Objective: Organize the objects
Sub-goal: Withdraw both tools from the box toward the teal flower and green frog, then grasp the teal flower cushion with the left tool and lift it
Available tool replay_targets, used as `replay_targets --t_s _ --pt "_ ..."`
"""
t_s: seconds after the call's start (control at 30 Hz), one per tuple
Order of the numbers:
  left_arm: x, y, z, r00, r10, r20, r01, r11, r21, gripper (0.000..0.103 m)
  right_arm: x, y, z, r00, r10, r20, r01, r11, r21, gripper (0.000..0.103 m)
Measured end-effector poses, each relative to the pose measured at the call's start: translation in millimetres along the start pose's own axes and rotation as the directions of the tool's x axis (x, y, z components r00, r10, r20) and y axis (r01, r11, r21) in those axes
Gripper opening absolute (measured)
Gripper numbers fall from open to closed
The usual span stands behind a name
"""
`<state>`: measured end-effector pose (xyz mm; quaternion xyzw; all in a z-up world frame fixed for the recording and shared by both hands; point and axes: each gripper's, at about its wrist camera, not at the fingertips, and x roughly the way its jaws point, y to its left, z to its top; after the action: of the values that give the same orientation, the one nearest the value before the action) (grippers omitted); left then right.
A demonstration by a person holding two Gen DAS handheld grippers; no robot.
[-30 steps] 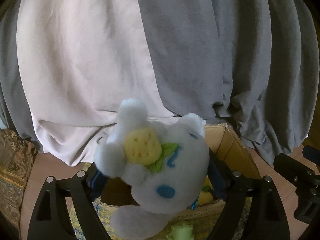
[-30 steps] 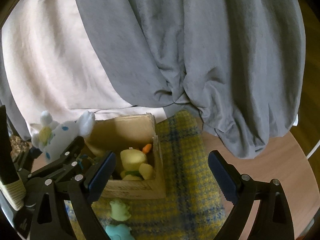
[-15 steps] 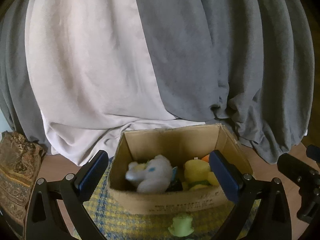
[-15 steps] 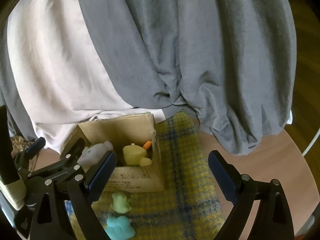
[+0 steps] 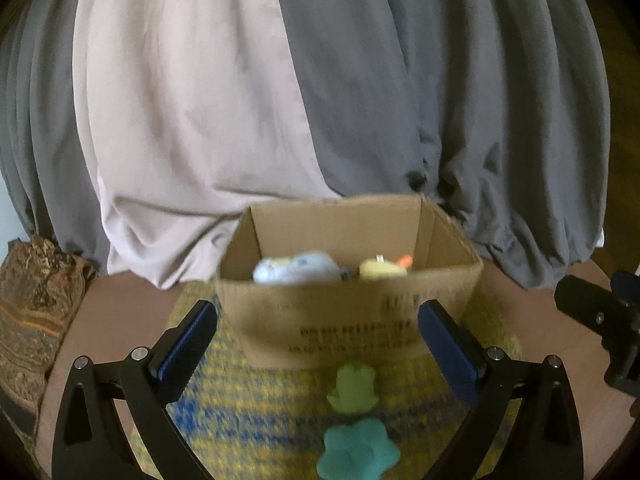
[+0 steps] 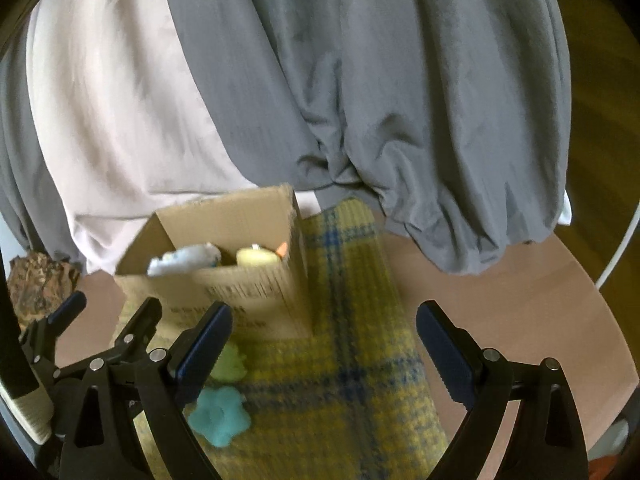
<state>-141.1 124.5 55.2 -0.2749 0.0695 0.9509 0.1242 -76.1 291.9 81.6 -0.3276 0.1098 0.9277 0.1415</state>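
Both your claws, left claw and right claw, gape empty before the brown cardboard box; centre your left over the pale-green soft toy on the yellow plaid mat, then clamp.

Yellow-blue plaid mat; seemingly teal toy.

The white plush toy with a yellow strawberry patch, gripped one second ago by the left gripper, now lies inside the brown cardboard box. Left fingers spread wide, empty. Both grippers have drawn back from the box.
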Motion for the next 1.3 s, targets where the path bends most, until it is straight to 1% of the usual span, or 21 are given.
replay_targets --t_s 0.2,0.4,0.63,0.93,1.13,1.3 --pt "-3 -6 -34 0.999 -0.008 -0.042 0.008 1.000 -0.001 0.103 2 -8 -27 1.000 -0.005 -0.029 0.005 1.000 -0.003 0.094" --pt "2 -12 -67 0.996 -0.010 -0.091 0.010 1.000 -0.002 0.103 10 -15 -53 0.998 -0.020 -0.060 0.020 1.000 -0.013 0.094" --pt "14 -20 -93 0.989 -0.022 -0.145 0.022 1.000 -0.004 0.103 22 -25 -76 0.995 -0.034 -0.098 0.033 0.999 -0.018 0.094" --pt "37 -34 -116 0.976 -0.028 -0.217 0.031 0.999 0.008 0.103 40 -37 -90 0.989 -0.053 -0.139 0.052 0.999 -0.013 0.094" --pt "51 -39 -126 0.968 -0.023 -0.250 0.027 1.000 0.013 0.103 47 -40 -93 0.987 -0.048 -0.154 0.048 0.999 -0.002 0.094" --pt "56 -42 -129 0.965 -0.025 -0.262 0.029 0.999 0.014 0.102 51 -41 -93 0.986 -0.040 -0.163 0.041 0.999 0.000 0.094"
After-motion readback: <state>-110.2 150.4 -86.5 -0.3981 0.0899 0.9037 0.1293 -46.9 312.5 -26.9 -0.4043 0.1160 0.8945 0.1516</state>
